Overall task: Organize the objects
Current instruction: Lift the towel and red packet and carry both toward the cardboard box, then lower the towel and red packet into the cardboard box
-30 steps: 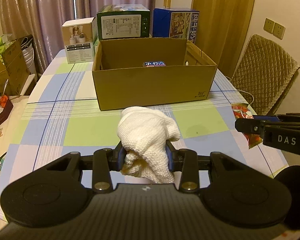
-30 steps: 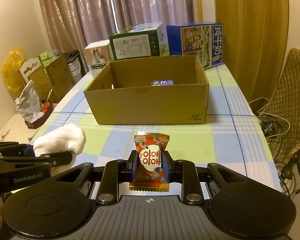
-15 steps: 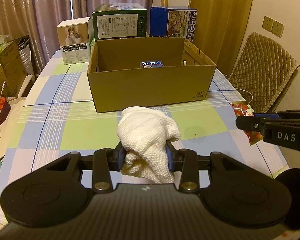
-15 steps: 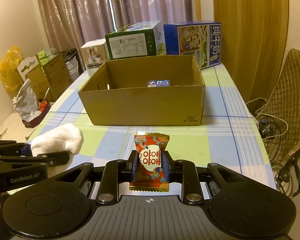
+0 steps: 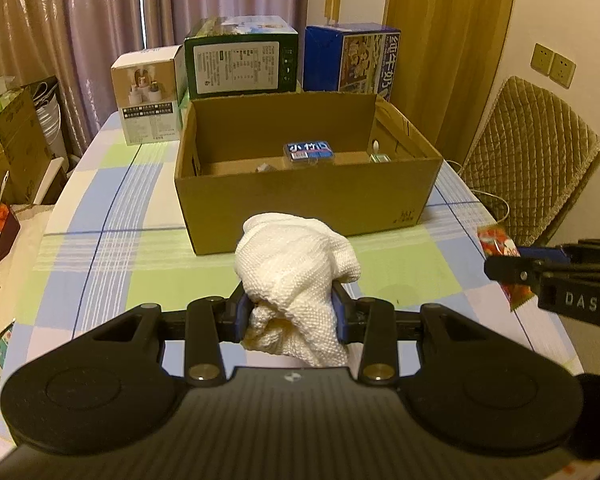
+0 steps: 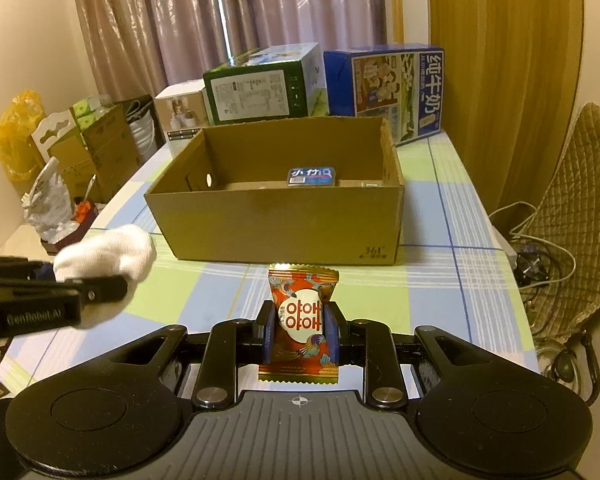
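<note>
My left gripper [image 5: 290, 312] is shut on a crumpled white cloth [image 5: 296, 276], held above the checked tablecloth in front of the open cardboard box [image 5: 304, 200]. My right gripper [image 6: 300, 330] is shut on a red snack packet [image 6: 302, 320] with a white round label, also short of the box [image 6: 276, 232]. Inside the box lie a blue pack [image 5: 309, 151] against the far wall and small items near the right wall. In the right wrist view the cloth [image 6: 108, 254] and left gripper [image 6: 100, 290] appear at the left; in the left wrist view the packet [image 5: 500, 246] shows at the right.
Behind the cardboard box stand a white carton [image 5: 148, 100], a green carton [image 5: 240, 64] and a blue carton [image 5: 350, 62]. A padded chair [image 5: 536, 160] is at the table's right, with cables [image 6: 540, 256] on the floor. Boxes and bags [image 6: 60, 160] stack left of the table.
Both grippers have moved forward and risen toward the cardboard box, which looks closer and shows more of its inside. Each still holds its item.
</note>
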Available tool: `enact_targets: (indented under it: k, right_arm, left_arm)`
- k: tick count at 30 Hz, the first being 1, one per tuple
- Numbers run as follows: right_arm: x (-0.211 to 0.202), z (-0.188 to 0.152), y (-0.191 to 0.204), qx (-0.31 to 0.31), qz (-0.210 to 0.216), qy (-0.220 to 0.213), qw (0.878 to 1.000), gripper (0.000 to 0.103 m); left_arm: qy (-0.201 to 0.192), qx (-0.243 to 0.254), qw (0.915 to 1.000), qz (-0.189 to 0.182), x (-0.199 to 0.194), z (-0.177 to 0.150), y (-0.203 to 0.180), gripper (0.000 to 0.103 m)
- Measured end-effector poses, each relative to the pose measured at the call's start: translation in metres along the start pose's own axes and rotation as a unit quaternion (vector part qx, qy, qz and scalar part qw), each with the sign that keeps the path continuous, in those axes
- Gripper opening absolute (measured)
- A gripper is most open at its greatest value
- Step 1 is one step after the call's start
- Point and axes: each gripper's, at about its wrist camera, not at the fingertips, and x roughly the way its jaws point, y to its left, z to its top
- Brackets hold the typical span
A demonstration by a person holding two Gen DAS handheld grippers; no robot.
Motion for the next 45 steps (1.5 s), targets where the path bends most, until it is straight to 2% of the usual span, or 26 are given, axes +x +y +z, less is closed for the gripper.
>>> enact_targets:
  k: [11,21,39,45]
  right_arm:
    - [0.009,0.027,-0.011,-0.003,0.006,0.005,1.000,0.023]
    - [0.019,0.058,-0.014,-0.009,0.016,0.007,1.000,0.023]
    - [0.049,0.121,-0.008,-0.023,0.043,0.015,0.999,0.022]
    - [0.059,0.138,-0.006,-0.034,0.040,0.022,0.998,0.023]
  left_arm:
    - [-0.008,0.010,0.9999,0.004,0.012,0.037,0.006,0.034]
    - [-0.010,0.021,0.9997,-0.002,0.022,0.056,0.006,0.034]
    - [0.003,0.038,0.9992,-0.008,0.055,0.095,0.016,0.034]
    - [0.010,0.048,0.9988,-0.009,0.066,0.107,0.018,0.034]
